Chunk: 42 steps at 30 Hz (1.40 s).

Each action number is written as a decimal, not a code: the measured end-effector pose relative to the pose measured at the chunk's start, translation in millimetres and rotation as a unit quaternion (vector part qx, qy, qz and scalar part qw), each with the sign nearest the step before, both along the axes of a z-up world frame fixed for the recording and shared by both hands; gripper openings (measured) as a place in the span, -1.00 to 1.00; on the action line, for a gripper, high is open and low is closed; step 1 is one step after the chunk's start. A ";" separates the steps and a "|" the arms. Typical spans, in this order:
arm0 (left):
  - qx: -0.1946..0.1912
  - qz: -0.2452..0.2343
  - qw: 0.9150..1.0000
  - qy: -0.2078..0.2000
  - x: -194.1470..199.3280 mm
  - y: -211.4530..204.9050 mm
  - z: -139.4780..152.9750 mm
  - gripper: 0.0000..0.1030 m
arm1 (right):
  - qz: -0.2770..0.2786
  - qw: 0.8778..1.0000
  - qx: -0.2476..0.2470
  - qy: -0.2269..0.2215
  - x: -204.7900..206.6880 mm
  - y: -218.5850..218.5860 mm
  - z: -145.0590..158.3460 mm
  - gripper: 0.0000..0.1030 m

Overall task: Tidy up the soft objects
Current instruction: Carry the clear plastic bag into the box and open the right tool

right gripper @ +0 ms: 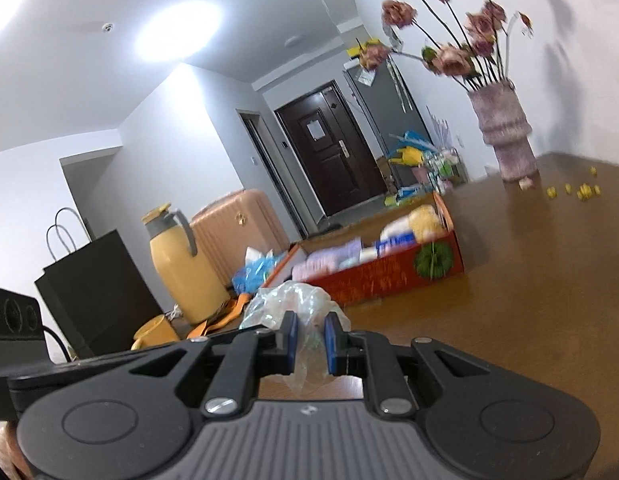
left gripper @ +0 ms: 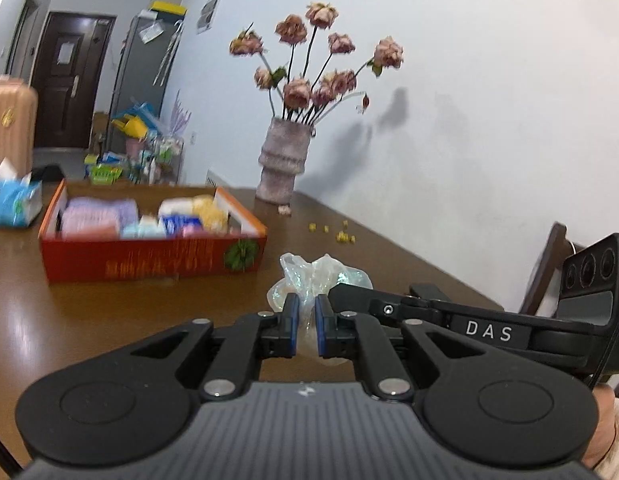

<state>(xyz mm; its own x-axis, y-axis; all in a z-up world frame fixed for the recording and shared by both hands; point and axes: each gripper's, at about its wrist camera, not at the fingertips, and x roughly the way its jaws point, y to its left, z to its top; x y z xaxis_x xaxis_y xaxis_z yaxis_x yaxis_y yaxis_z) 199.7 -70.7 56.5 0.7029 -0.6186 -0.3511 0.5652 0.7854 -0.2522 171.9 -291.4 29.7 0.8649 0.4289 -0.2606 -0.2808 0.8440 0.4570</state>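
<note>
A crumpled clear plastic bag (left gripper: 317,276) is held above the brown table (left gripper: 109,312). My left gripper (left gripper: 306,312) is shut on it from one side. My right gripper (right gripper: 309,330) is shut on the same bag (right gripper: 293,300) from the other side; its black body shows at the right of the left wrist view. A red cardboard box (left gripper: 149,256) holds soft packs in purple, white, blue and yellow; it lies beyond the bag, to the left. The box also shows in the right wrist view (right gripper: 389,276).
A pink vase of dried roses (left gripper: 283,160) stands by the wall. Small yellow bits (left gripper: 341,234) lie on the table. A blue tissue pack (left gripper: 13,200) lies left of the box. A yellow jug (right gripper: 181,256), black paper bag (right gripper: 93,292), pink suitcase (right gripper: 237,228) and chair (left gripper: 545,268) are around.
</note>
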 end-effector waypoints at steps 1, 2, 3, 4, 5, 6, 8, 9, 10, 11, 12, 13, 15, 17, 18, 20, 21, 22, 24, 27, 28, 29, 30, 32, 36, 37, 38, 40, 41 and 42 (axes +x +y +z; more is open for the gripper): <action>-0.001 -0.004 1.000 -0.008 12.0 -1.5 8.7 -0.82 | 0.000 1.000 -0.008 -0.008 8.1 -0.5 7.6 -0.73; -0.002 -0.007 1.000 -0.016 23.6 -3.8 17.4 -0.82 | 0.000 1.000 -0.020 -0.020 19.4 -1.4 17.7 -0.73; -0.004 -0.011 1.000 -0.027 40.3 -6.4 27.7 -0.82 | -0.001 0.999 -0.030 -0.030 32.5 -3.0 28.4 -0.73; -0.004 -0.013 0.999 -0.032 55.6 -9.4 35.6 -0.82 | -0.001 0.998 -0.039 -0.039 45.6 -4.2 38.1 -0.73; -0.005 -0.016 0.999 -0.035 72.9 -12.2 43.0 -0.82 | -0.002 0.998 -0.050 -0.046 62.3 -6.3 47.8 -0.73; -0.006 -0.018 0.999 -0.036 95.0 -16.4 49.5 -0.82 | -0.004 0.997 -0.063 -0.050 80.6 -8.4 56.5 -0.73; -0.005 -0.019 0.999 -0.028 137.1 -25.1 53.8 -0.82 | -0.009 0.995 -0.085 -0.049 116.6 -11.0 67.3 -0.73; -0.009 -0.014 1.000 -0.012 160.8 -29.3 51.9 -0.82 | -0.011 0.995 -0.096 -0.040 140.4 -12.6 70.0 -0.73; -0.009 -0.011 1.000 0.004 184.5 -33.4 47.4 -0.82 | -0.010 0.994 -0.107 -0.029 161.5 -12.7 70.3 -0.73; -0.008 -0.009 1.000 0.018 203.2 -36.5 42.2 -0.82 | -0.014 0.992 -0.120 -0.021 181.8 -13.0 68.8 -0.73; -0.007 -0.006 0.999 0.036 225.0 -39.9 33.9 -0.82 | -0.016 0.991 -0.135 -0.008 203.5 -12.4 64.6 -0.73; -0.001 -0.003 0.998 0.056 247.0 -43.2 23.3 -0.82 | -0.013 0.988 -0.152 0.009 227.1 -10.8 57.3 -0.73; 0.004 0.000 0.996 0.094 281.9 -46.1 0.4 -0.83 | -0.014 0.984 -0.175 0.042 266.0 -8.4 37.2 -0.73; 0.015 0.009 0.993 0.119 311.5 -50.6 -24.2 -0.83 | -0.016 0.979 -0.191 0.072 295.4 -5.8 17.2 -0.75; 0.019 0.011 0.991 0.132 323.5 -52.0 -34.8 -0.83 | -0.015 0.976 -0.198 0.087 310.9 -5.2 6.2 -0.75; 0.029 0.014 0.986 0.163 338.4 -52.5 -54.1 -0.82 | -0.013 0.969 -0.217 0.118 331.5 -2.8 -10.3 -0.75; 0.035 0.019 0.984 0.172 341.5 -52.1 -60.8 -0.81 | -0.009 0.961 -0.242 0.132 340.9 1.9 -18.7 -0.75; 0.045 0.025 0.982 0.179 342.4 -52.4 -66.8 -0.81 | -0.005 0.955 -0.263 0.140 344.9 6.8 -25.4 -0.75; 0.055 0.026 0.982 0.179 340.8 -49.0 -71.9 -0.76 | 0.002 0.939 -0.310 0.148 349.9 20.1 -33.7 -0.75; 0.046 0.037 0.982 0.181 334.6 -34.9 -73.8 -0.54 | 0.014 0.919 -0.360 0.159 356.2 35.6 -39.4 -0.73; 0.043 0.042 0.982 0.178 330.5 -30.1 -74.0 -0.47 | 0.019 0.915 -0.369 0.163 359.4 37.6 -41.1 -0.73; 0.042 0.047 0.983 0.174 327.3 -26.1 -72.7 -0.35 | 0.021 0.912 -0.373 0.171 362.9 39.9 -44.4 -0.73; 0.044 0.051 0.984 0.168 323.3 -20.8 -71.4 -0.31 | 0.024 0.907 -0.378 0.183 366.2 42.0 -48.9 -0.74; 0.057 0.061 0.984 0.158 318.9 -16.5 -66.5 -0.31 | 0.027 0.903 -0.389 0.183 366.9 46.6 -51.2 -0.72; 0.067 0.087 0.985 0.136 307.4 0.3 -45.3 -0.21 | 0.027 0.912 -0.356 0.202 364.5 39.5 -43.1 -0.50; 0.069 0.095 0.985 0.127 301.6 8.0 -36.5 -0.18 | 0.032 0.916 -0.343 0.206 361.3 36.1 -37.9 -0.37; 0.072 0.104 0.985 0.116 295.8 13.8 -28.4 -0.09 | 0.037 0.920 -0.331 0.206 356.4 32.9 -31.1 -0.21; 0.085 0.126 0.984 0.090 284.4 26.3 -10.5 0.07 | 0.039 0.926 -0.318 0.197 345.1 27.8 -16.3 -0.07; 0.092 0.138 0.983 0.082 279.7 30.8 -2.4 0.10 | 0.035 0.929 -0.317 0.190 338.7 25.7 -7.1 -0.02; 0.097 0.149 0.981 0.074 272.2 37.4 7.5 0.10 | 0.029 0.931 -0.317 0.180 329.9 24.6 4.7 0.01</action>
<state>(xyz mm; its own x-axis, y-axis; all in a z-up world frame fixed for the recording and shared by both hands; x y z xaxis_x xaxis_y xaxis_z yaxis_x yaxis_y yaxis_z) 471.9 -33.3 64.0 0.7752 -0.3047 -0.5534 0.2714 0.9517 -0.1438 501.8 -266.8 34.3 0.6534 0.1324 -0.7454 -0.2589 0.9643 -0.0556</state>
